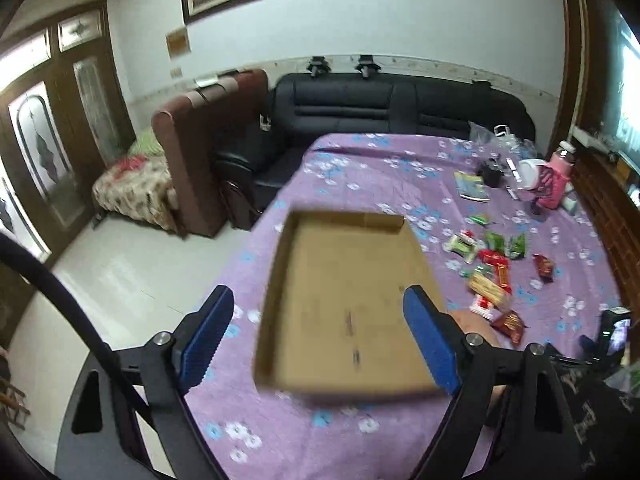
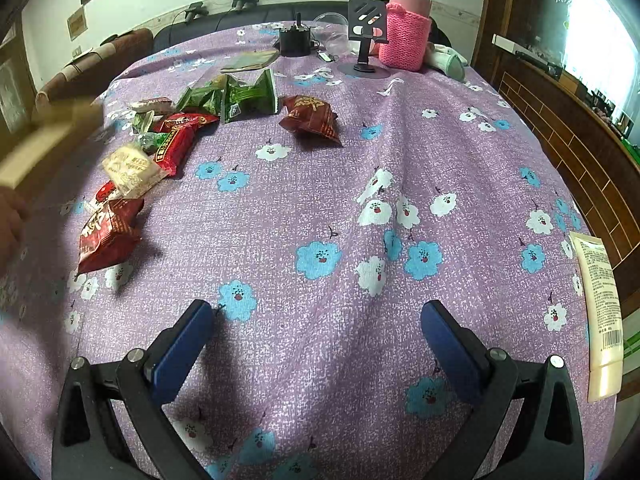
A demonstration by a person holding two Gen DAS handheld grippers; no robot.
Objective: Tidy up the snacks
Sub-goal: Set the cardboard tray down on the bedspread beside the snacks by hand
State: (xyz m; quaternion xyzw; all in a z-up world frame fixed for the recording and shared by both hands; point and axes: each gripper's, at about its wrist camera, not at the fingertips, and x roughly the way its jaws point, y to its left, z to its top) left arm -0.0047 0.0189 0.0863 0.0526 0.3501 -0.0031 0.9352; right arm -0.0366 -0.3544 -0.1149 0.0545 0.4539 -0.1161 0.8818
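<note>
An empty shallow cardboard tray (image 1: 348, 304) hovers blurred above the purple flowered tablecloth (image 1: 360, 432), between the open blue fingers of my left gripper (image 1: 318, 312); a bare hand shows at its right edge. The tray shows as a blur at the left of the right wrist view (image 2: 48, 136). Several snack packets lie scattered: green ones (image 2: 236, 98), red ones (image 2: 312, 118), (image 2: 106, 236), and a pale one (image 2: 130, 168). They also show right of the tray in the left wrist view (image 1: 496, 272). My right gripper (image 2: 316, 328) is open and empty over bare cloth.
A pink-sleeved bottle (image 2: 406, 36), a black phone stand (image 2: 364, 44) and a small black device (image 2: 295, 42) stand at the table's far end. A cream tube (image 2: 600, 312) lies at the right edge. A black sofa (image 1: 380, 104) stands beyond the table.
</note>
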